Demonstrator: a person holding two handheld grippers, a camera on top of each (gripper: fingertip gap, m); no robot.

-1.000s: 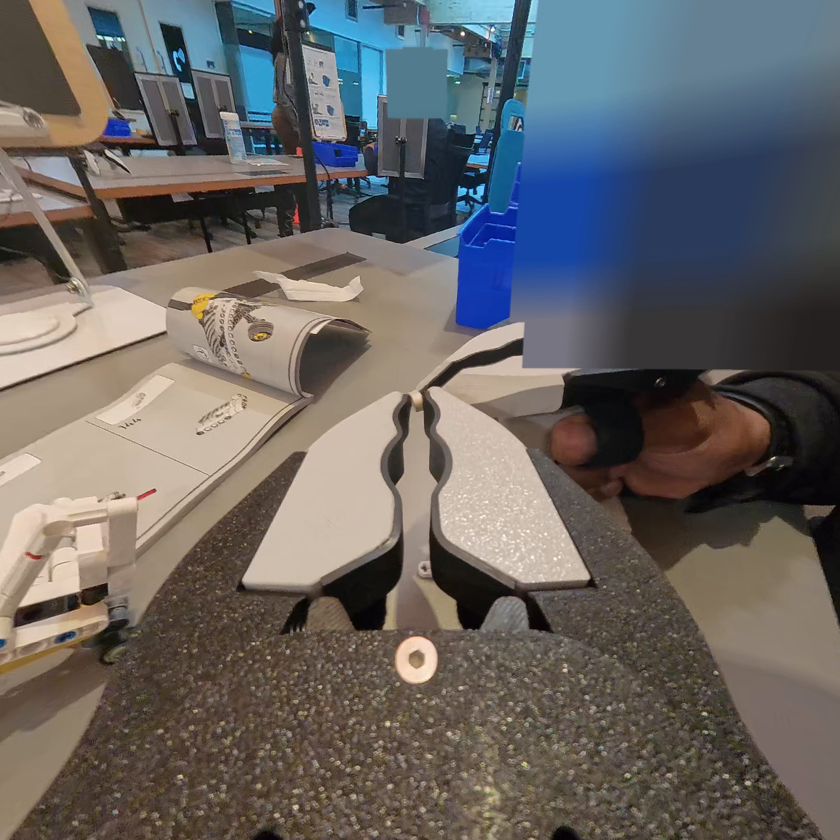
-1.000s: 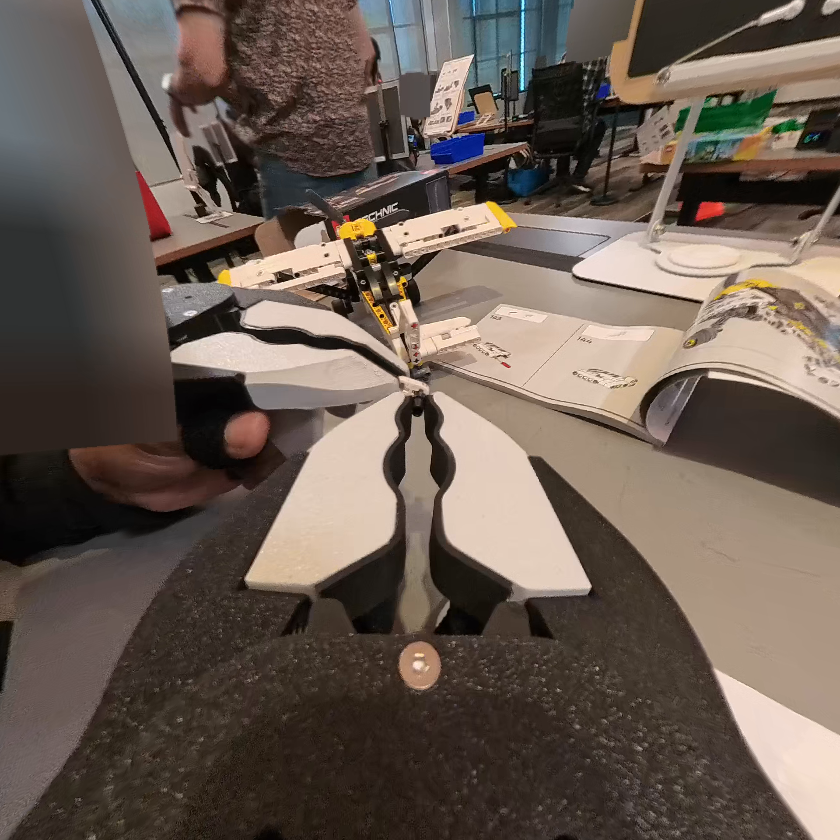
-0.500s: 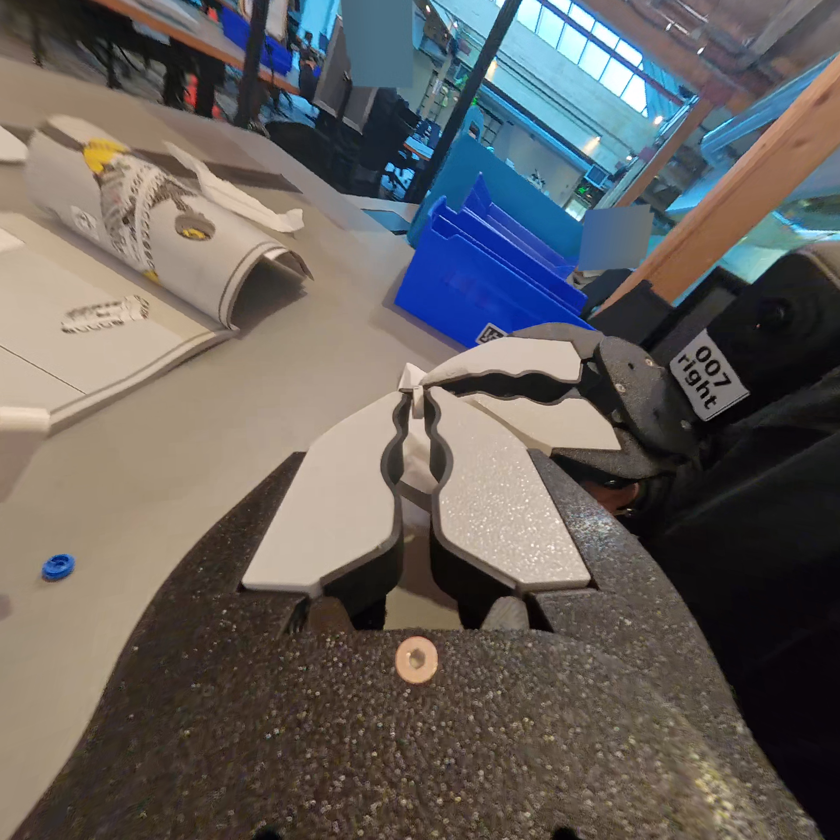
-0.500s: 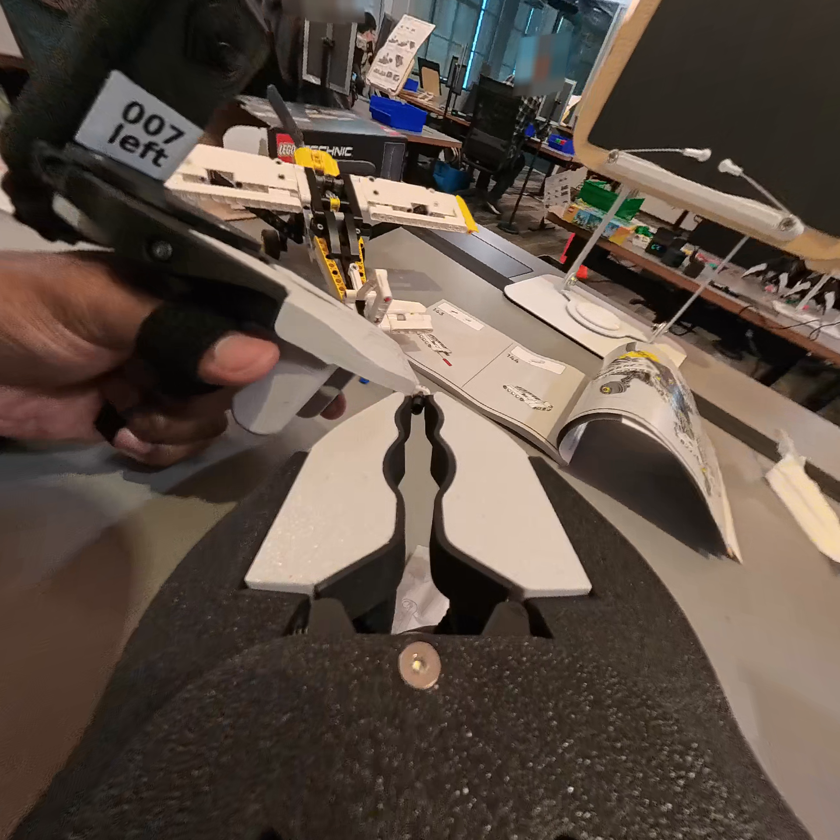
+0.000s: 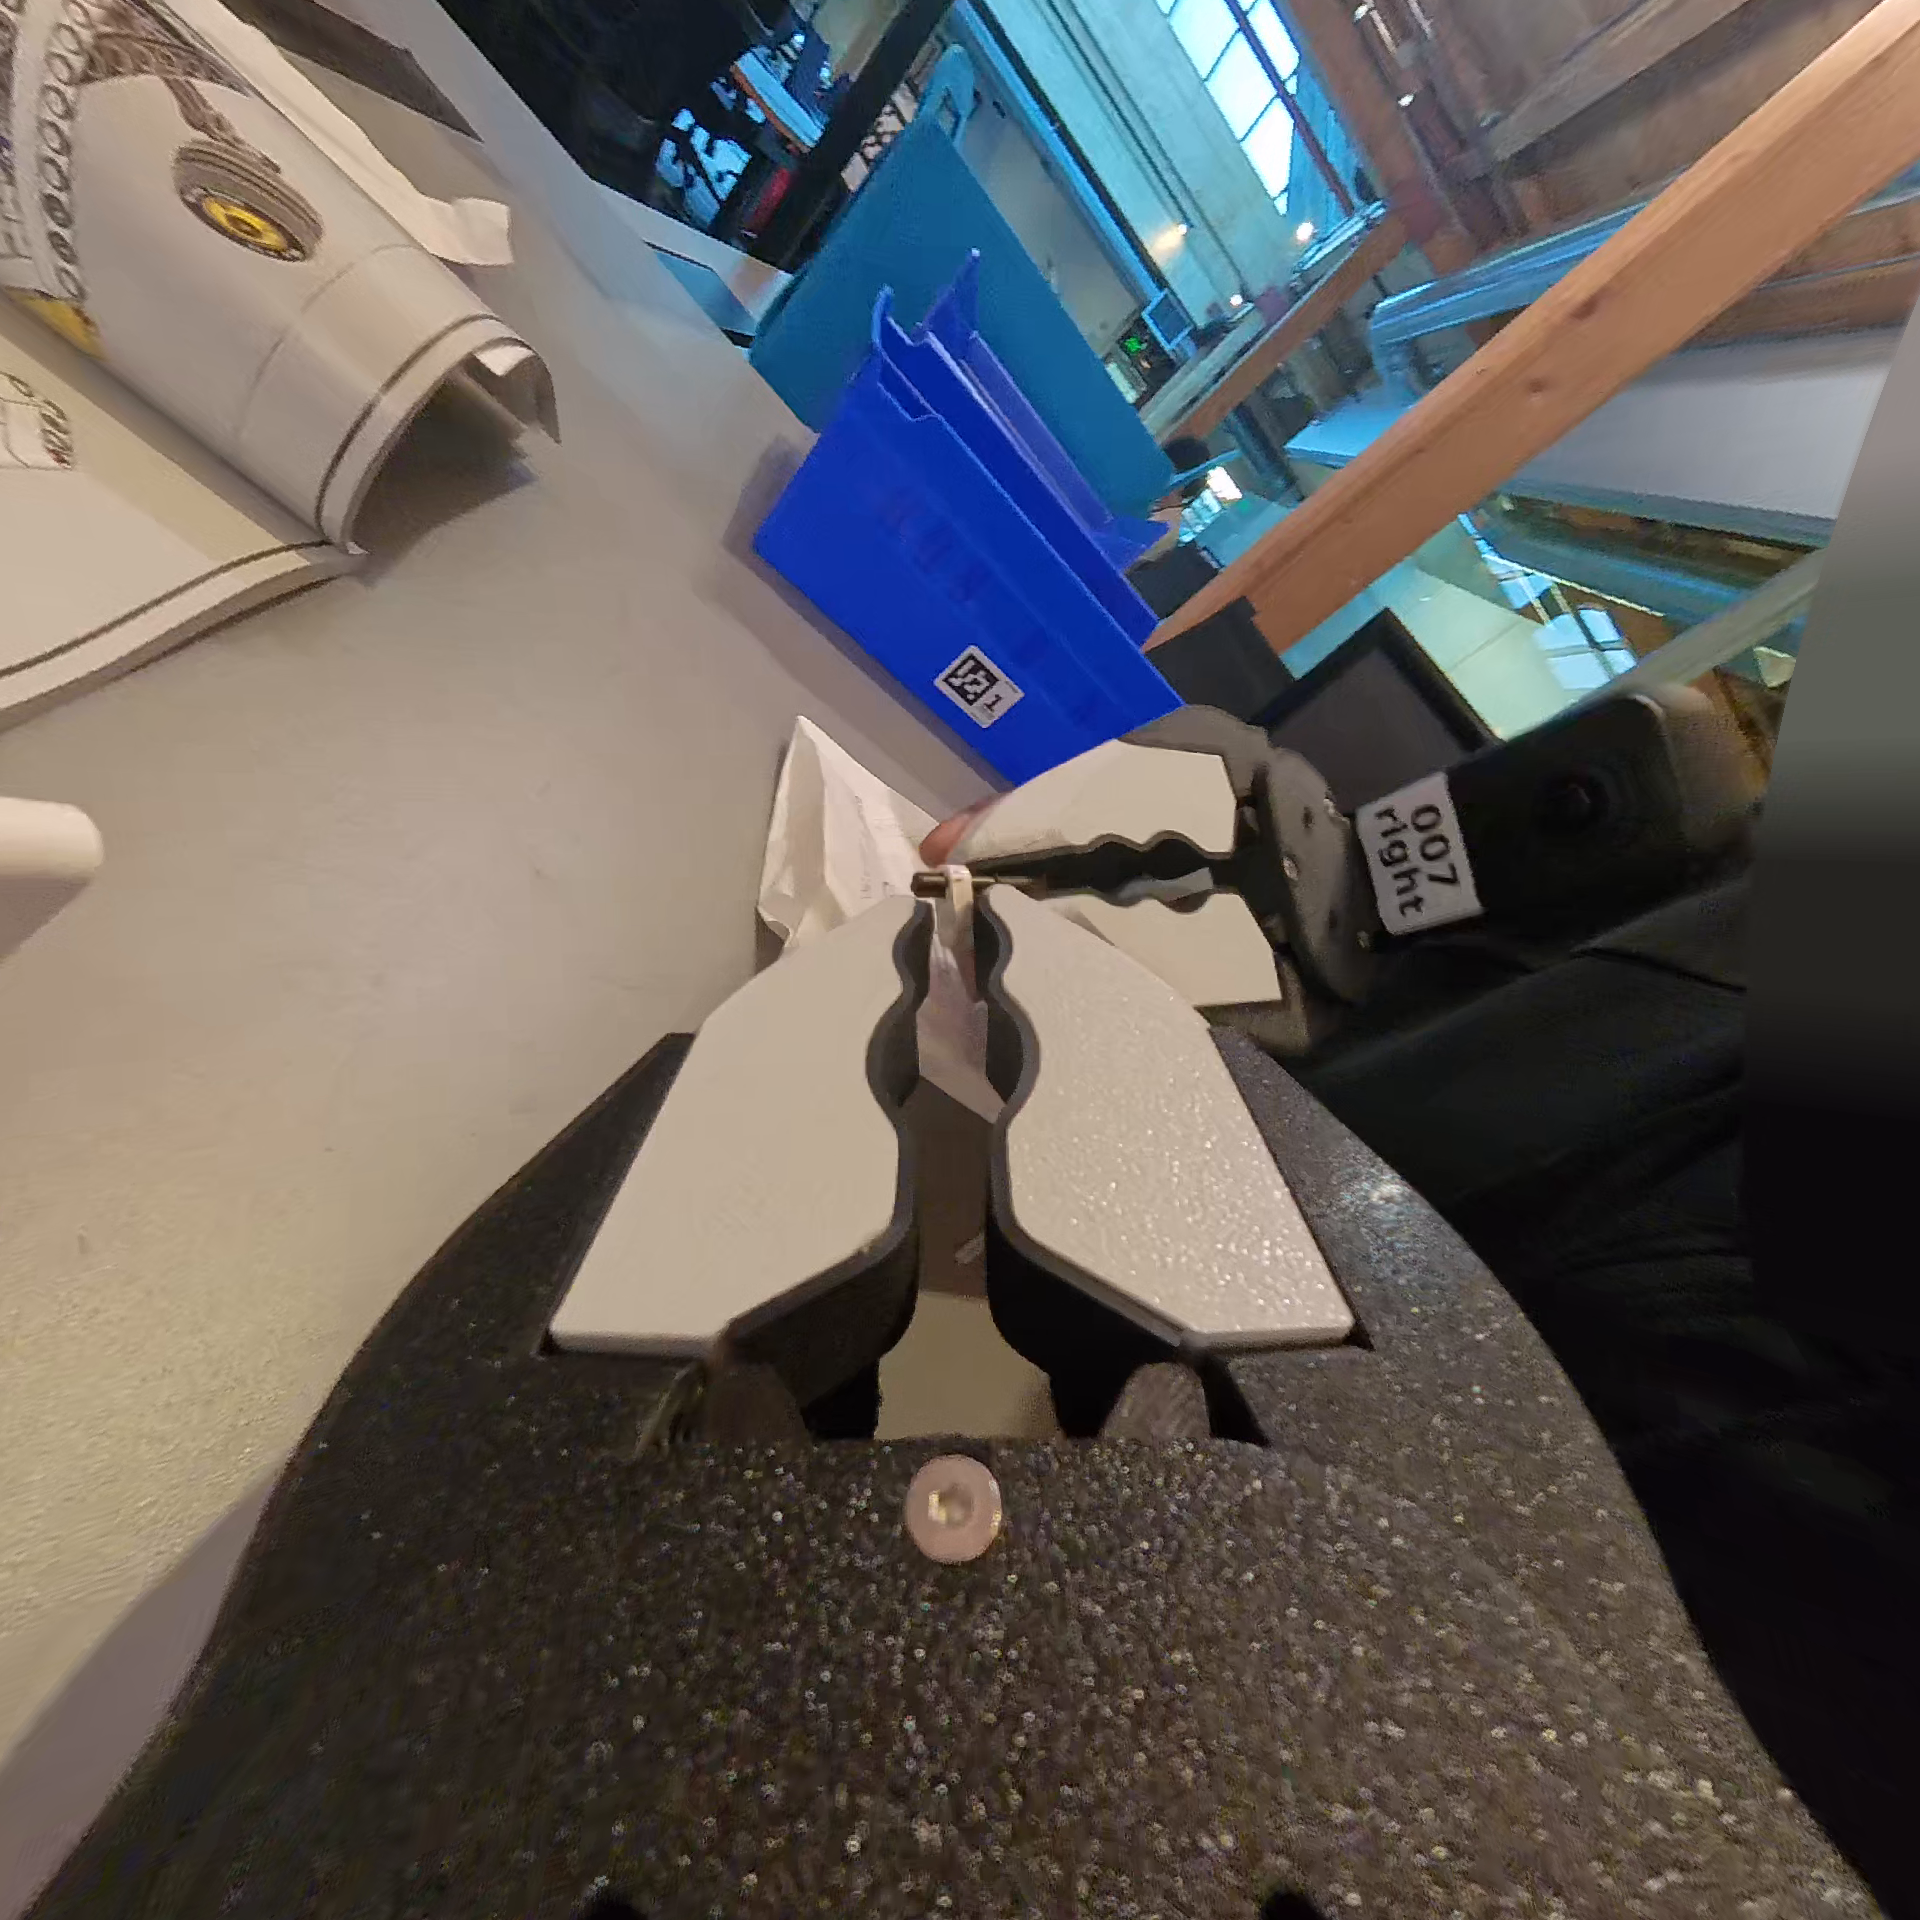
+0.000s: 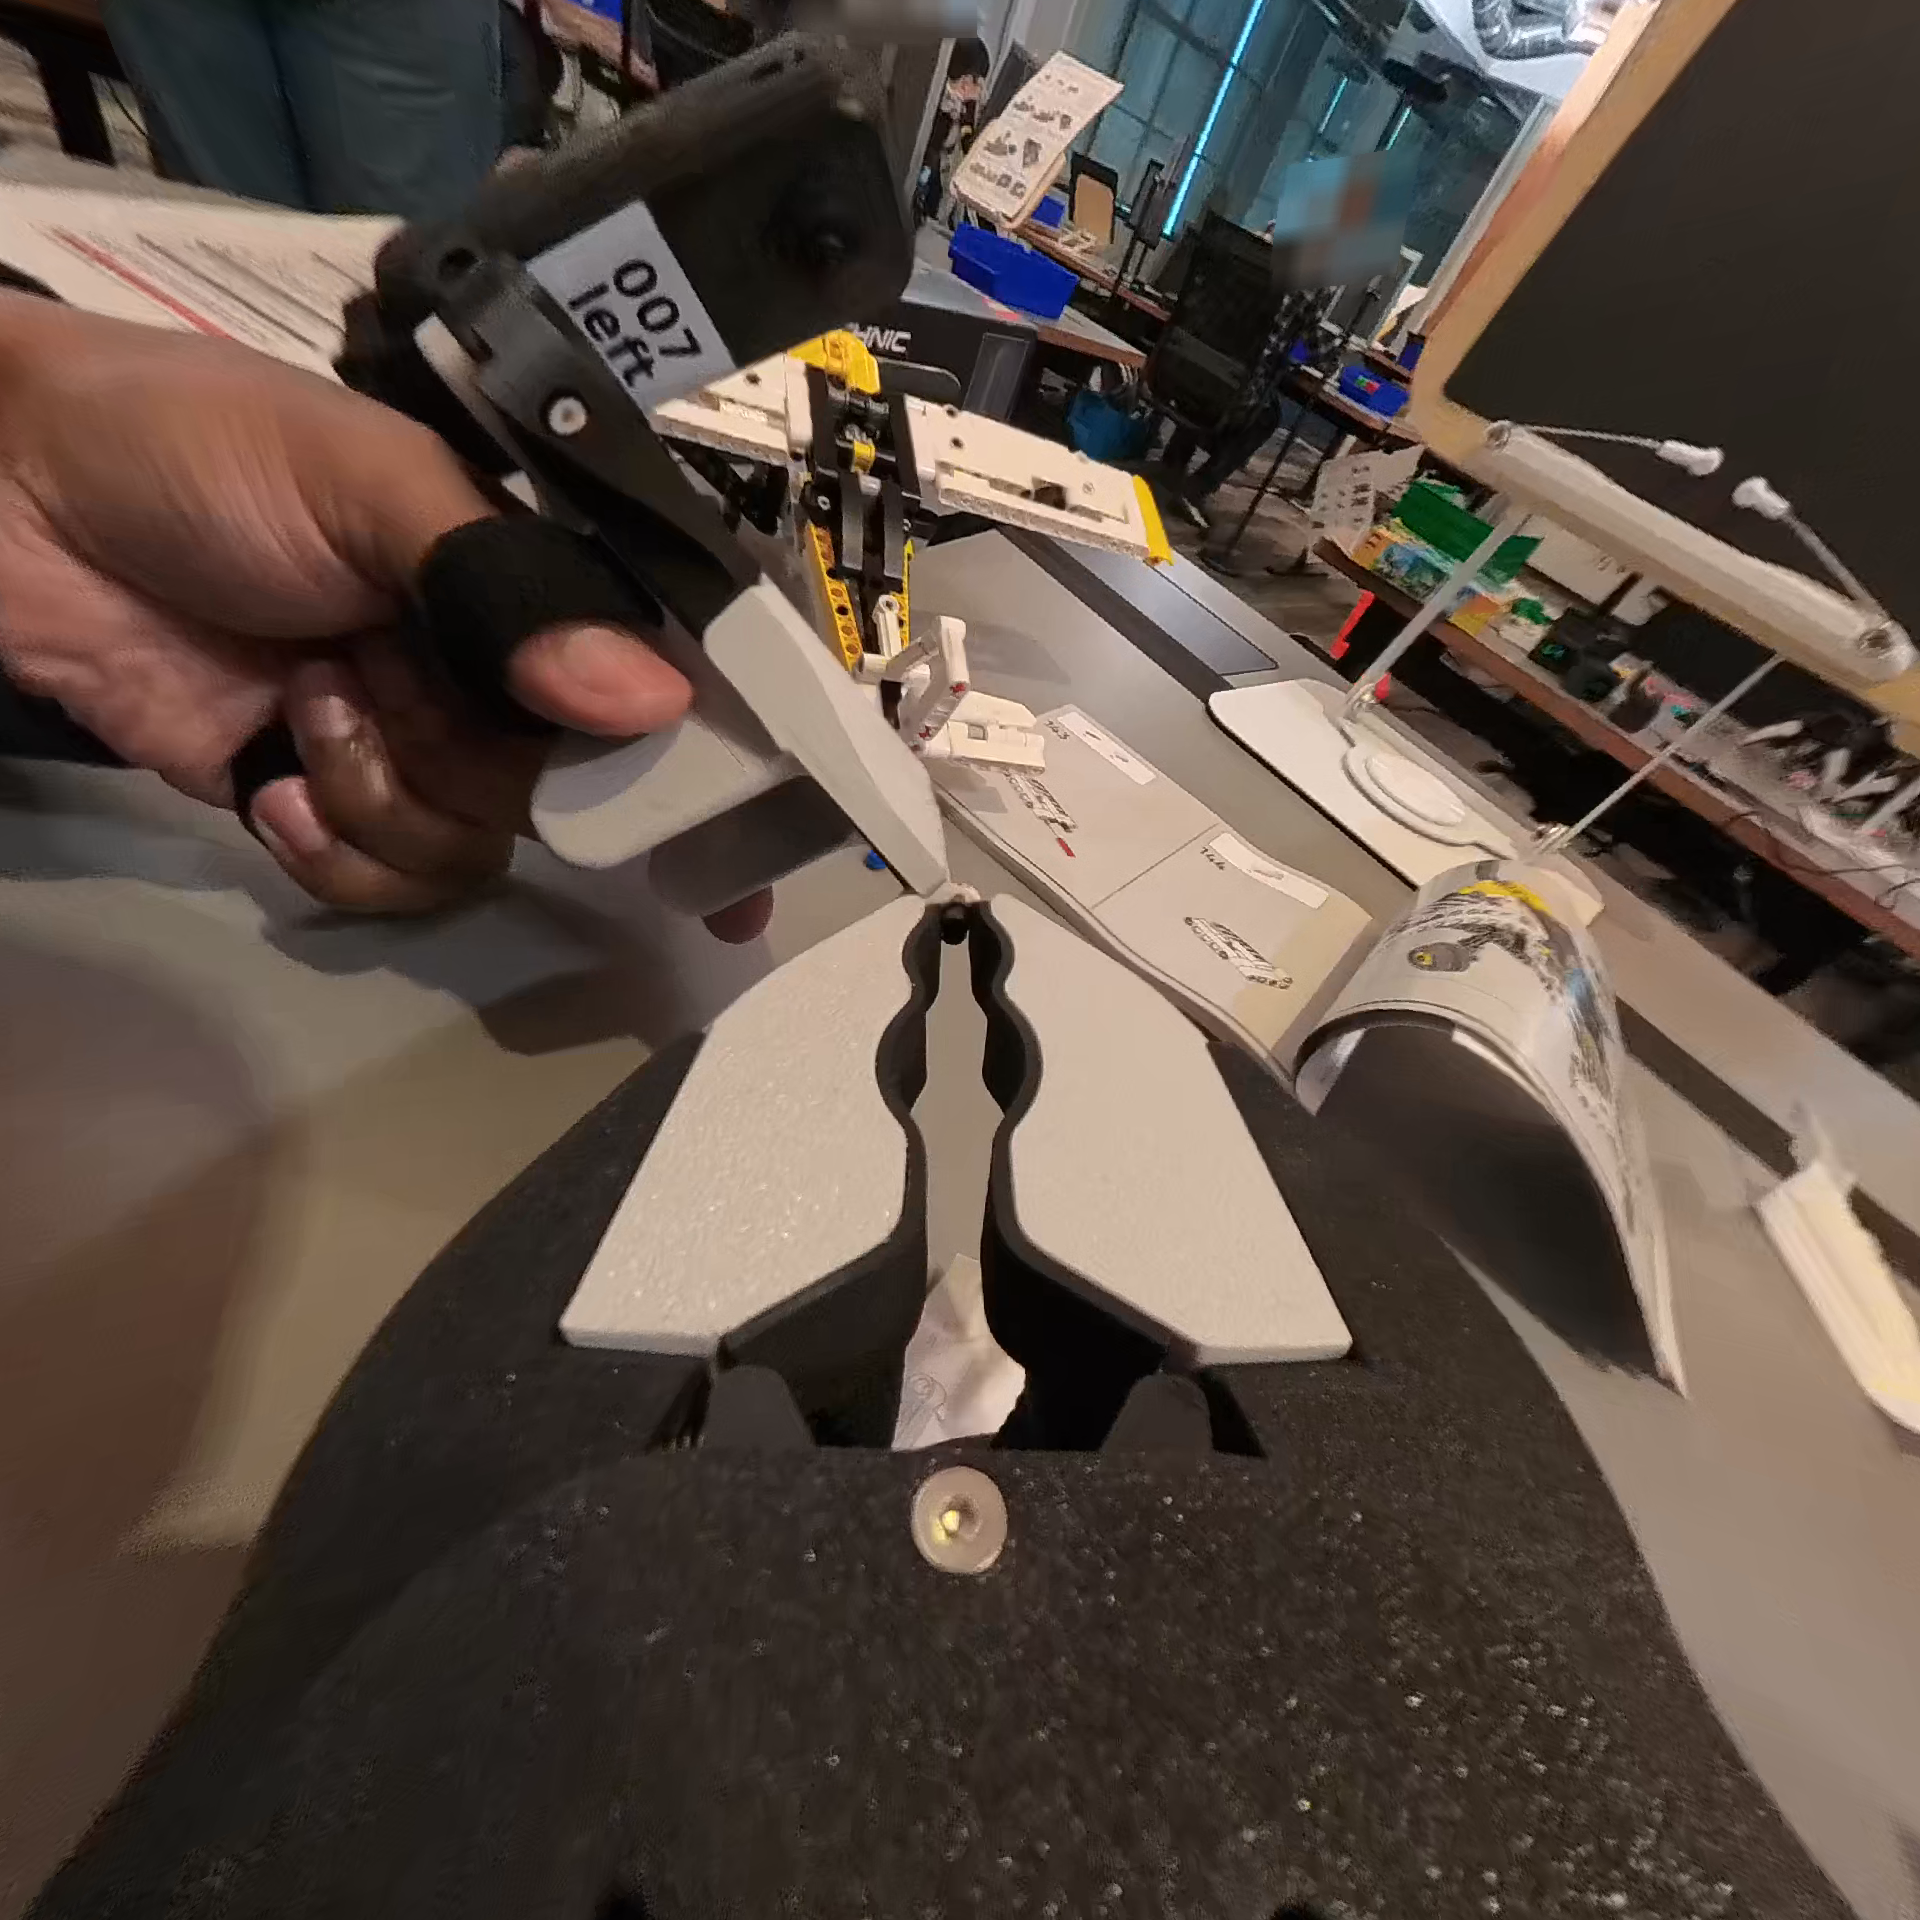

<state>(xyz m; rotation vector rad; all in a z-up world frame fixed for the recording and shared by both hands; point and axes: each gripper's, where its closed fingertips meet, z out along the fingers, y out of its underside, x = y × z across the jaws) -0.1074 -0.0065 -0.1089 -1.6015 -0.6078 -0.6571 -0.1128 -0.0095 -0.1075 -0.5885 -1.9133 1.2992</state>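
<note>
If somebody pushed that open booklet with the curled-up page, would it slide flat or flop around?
The booklet would probably slide, since its spread pages lie flat on the smooth table. Its curled page looks thin and bendy, so it would likely wobble or flop. It seems light.

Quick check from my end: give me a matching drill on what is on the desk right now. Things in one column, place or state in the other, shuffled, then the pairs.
Things
1. Blue bin
2. Booklet
3. Toy plane
4. Black pin

Place or state
A. lying open on the table, one page curled over
B. standing beyond the left gripper, wings spread
C. pinched at the tips of the right gripper
D. at the table's far edge, with a square code sticker

Pairs: 1-D, 2-A, 3-B, 4-C
</note>
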